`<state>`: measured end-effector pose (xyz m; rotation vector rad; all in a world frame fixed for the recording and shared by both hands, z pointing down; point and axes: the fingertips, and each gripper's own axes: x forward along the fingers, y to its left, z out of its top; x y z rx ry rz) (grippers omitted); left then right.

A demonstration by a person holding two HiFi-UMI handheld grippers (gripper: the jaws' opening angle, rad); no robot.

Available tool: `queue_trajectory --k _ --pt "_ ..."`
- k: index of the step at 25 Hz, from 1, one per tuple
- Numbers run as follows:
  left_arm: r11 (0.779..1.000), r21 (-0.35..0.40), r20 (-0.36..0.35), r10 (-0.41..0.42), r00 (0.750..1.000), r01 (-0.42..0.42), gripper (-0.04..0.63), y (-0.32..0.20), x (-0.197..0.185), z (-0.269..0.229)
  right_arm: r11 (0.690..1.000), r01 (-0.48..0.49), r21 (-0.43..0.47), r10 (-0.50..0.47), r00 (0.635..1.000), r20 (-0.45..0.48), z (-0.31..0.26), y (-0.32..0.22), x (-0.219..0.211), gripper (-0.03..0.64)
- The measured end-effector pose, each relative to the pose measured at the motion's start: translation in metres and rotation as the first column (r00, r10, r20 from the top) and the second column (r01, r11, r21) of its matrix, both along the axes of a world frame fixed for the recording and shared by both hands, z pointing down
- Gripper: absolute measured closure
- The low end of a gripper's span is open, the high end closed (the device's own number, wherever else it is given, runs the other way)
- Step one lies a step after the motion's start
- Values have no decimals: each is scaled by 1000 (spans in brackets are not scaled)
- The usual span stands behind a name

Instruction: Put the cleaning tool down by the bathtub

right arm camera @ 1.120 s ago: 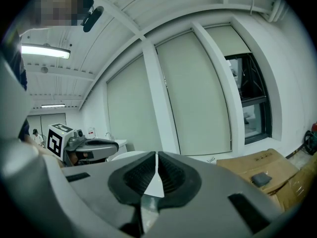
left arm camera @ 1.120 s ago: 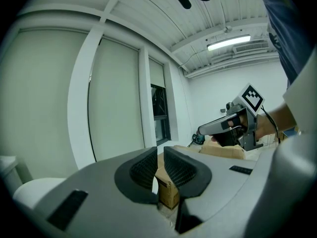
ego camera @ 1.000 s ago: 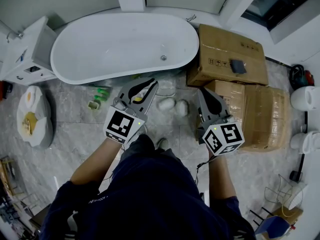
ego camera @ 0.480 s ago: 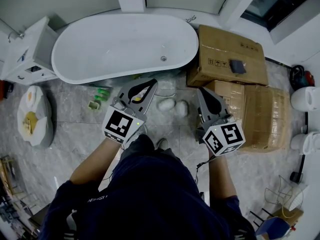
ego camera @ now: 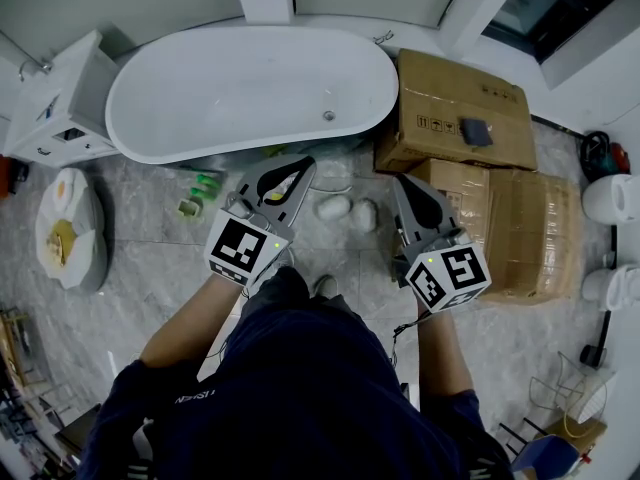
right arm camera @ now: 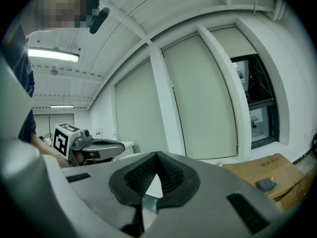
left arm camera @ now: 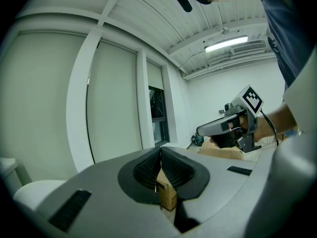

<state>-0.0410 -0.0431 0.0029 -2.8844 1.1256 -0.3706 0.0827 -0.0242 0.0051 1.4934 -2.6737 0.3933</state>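
Head view, left gripper (ego camera: 303, 162) and right gripper (ego camera: 406, 181) closed, empty, near bathtub (ego camera: 240, 88)

head: steeply down over bathtub (ego camera: 240, 88) | gripper views: near-level, toward window wall (right arm camera: 198, 98) | shared: cardboard box (ego camera: 455, 108)

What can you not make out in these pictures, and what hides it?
- Head view: green items by the bathtub, too small to identify.
- Head view: floor beneath the person, covered by the body.
- Gripper views: the floor, blocked by the left gripper and right gripper bodies.
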Motion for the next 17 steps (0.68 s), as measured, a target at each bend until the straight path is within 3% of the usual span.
queue_trajectory --k 17 --pt "999 5 -8 -37 999 37 563 10 -9 -4 1000 -7 6 7 1000 7 1 9 6 614"
